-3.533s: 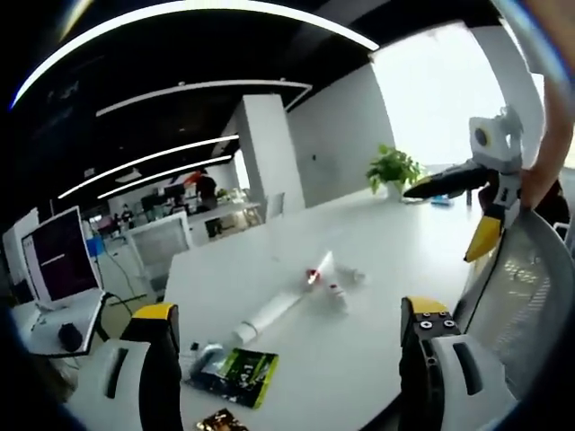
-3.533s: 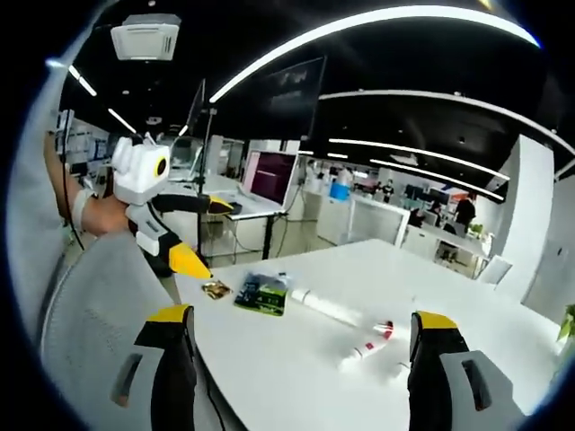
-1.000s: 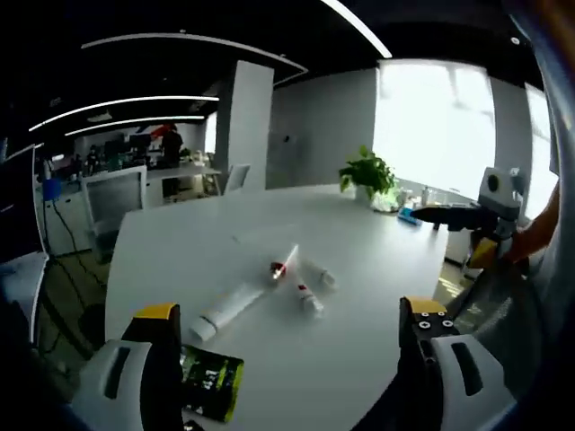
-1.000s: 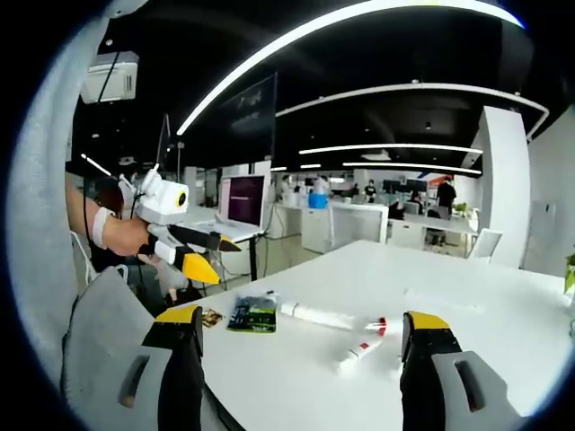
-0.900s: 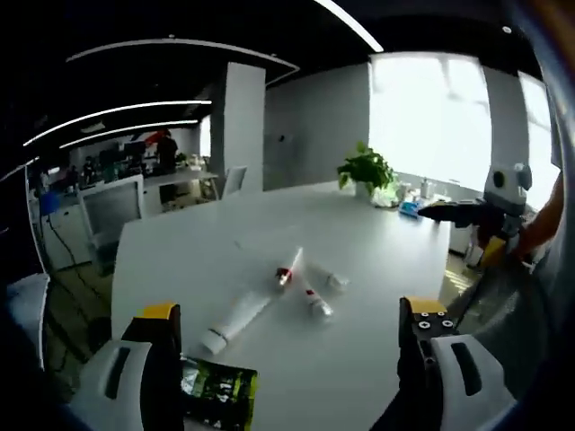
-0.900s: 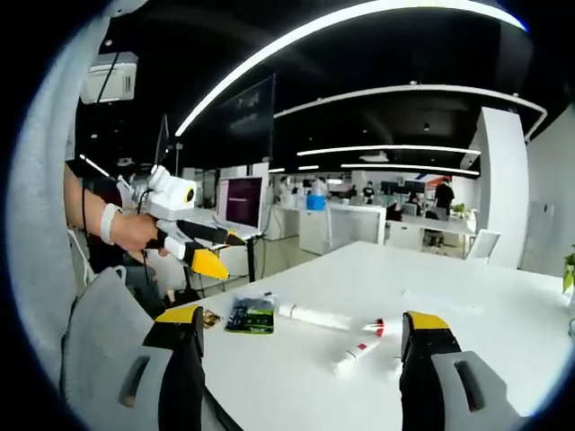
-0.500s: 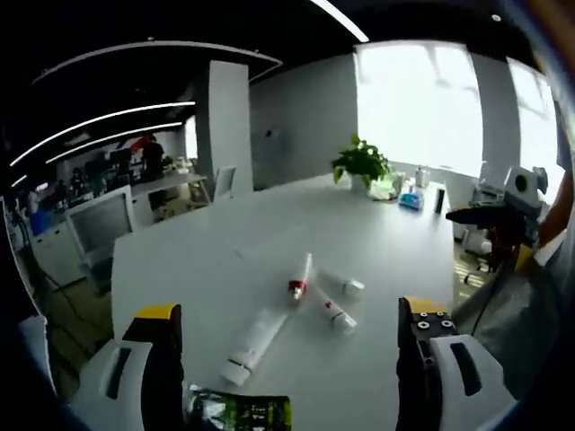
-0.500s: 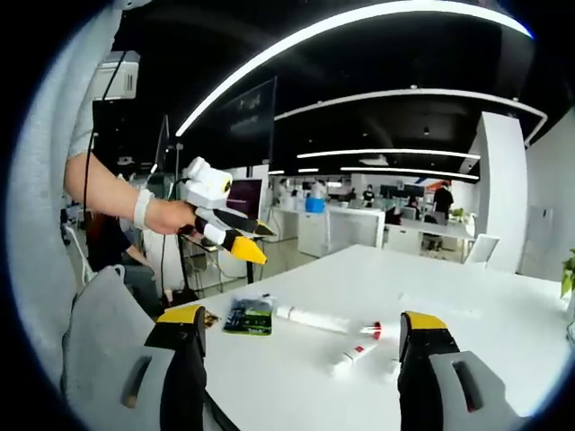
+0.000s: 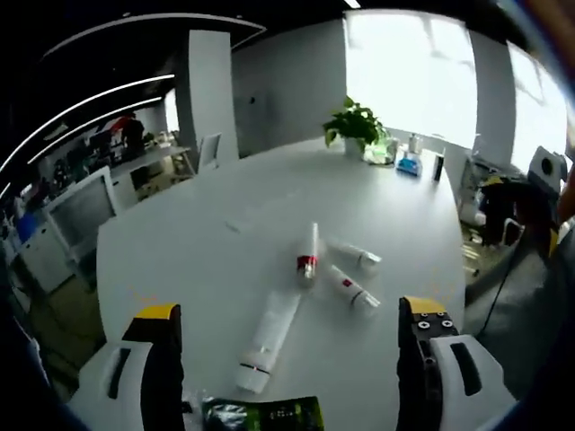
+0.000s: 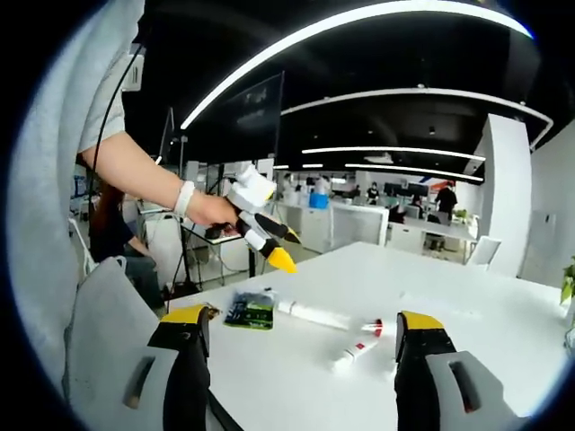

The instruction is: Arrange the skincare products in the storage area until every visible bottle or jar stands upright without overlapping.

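Left claw (image 10: pixel 274 242) nearer the tubes (image 9: pixel 269 337) now (potted plant (image 9: pixel 358 130) beyond).

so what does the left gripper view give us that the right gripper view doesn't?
Left gripper view alone: the potted plant by the window, and a fourth short tube.

Right gripper view alone: the left gripper, open above the table's near end, and the hand holding it.

Shared: the white table, the long white tube, the red-banded tubes lying flat, and the green packet.
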Demonstrator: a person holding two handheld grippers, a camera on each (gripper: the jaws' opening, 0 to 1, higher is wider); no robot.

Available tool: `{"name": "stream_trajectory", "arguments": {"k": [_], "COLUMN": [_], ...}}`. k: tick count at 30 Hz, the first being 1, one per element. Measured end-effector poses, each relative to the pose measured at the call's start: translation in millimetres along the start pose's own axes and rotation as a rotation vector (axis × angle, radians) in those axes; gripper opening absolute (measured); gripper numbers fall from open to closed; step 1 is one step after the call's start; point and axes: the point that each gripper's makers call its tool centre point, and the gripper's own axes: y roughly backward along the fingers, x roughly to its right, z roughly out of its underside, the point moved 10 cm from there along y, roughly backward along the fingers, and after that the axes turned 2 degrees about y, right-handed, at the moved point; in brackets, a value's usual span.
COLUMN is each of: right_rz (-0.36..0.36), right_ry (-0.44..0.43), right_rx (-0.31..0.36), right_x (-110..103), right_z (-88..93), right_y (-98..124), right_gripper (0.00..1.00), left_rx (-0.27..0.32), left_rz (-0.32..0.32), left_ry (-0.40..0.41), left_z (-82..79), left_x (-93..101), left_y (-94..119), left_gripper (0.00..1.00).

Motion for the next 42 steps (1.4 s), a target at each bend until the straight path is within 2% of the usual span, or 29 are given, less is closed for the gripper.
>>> {"name": "stream_trajectory", "arguments": {"k": [4, 10, 12, 13, 19, 31, 35, 39, 42], "right_rz": [0.001, 0.025, 0.033, 0.038, 0.052, 0.075, 0.069, 0.065, 0.061], "right_ry": [0.000, 0.012, 0.014, 0.019, 0.050, 0.068, 0.066, 0.069, 0.066], "right_rx": [-0.009, -0.010, -0.013, -0.018, -0.035, -0.041, -0.043, -0.046, -0.048], "right_x": [0, 2, 3, 4, 3, 5, 5, 5, 5], "right_z": [0.8, 0.2, 0.5, 0.9, 1.5, 2.3, 3.3, 3.6, 4.0], "right_y": [0, 1, 1, 1, 0, 1, 1, 1, 1], "right_gripper": [0.84, 0.82, 0.81, 0.81, 0.78, 0.76, 0.76, 0.74, 0.73], "left_rx": [-0.048, -0.106, -0.139, -0.177, -0.273, -0.463, -0.472, -0.508, -0.537], "left_rz": [0.017, 0.029, 0.034, 0.041, 0.066, 0.110, 0.117, 0.119, 0.120], "left_ry": [-0.025, 0.001, 0.004, 0.007, 0.047, -0.071, -0.090, -0.021, -0.026], "left_z": [2.4, 10.5, 15.2, 18.9, 33.4, 48.6, 48.1, 50.4, 54.8], "left_x": [-3.2, -9.5, -12.7, -14.5, -21.7, -27.8, -26.2, -24.8, -24.3], "left_y": [-13, -32, -39, -43, -62, -96, -105, -113, -121], "left_gripper": [0.95, 0.96, 0.96, 0.94, 0.94, 0.90, 0.84, 0.75, 0.73]}}
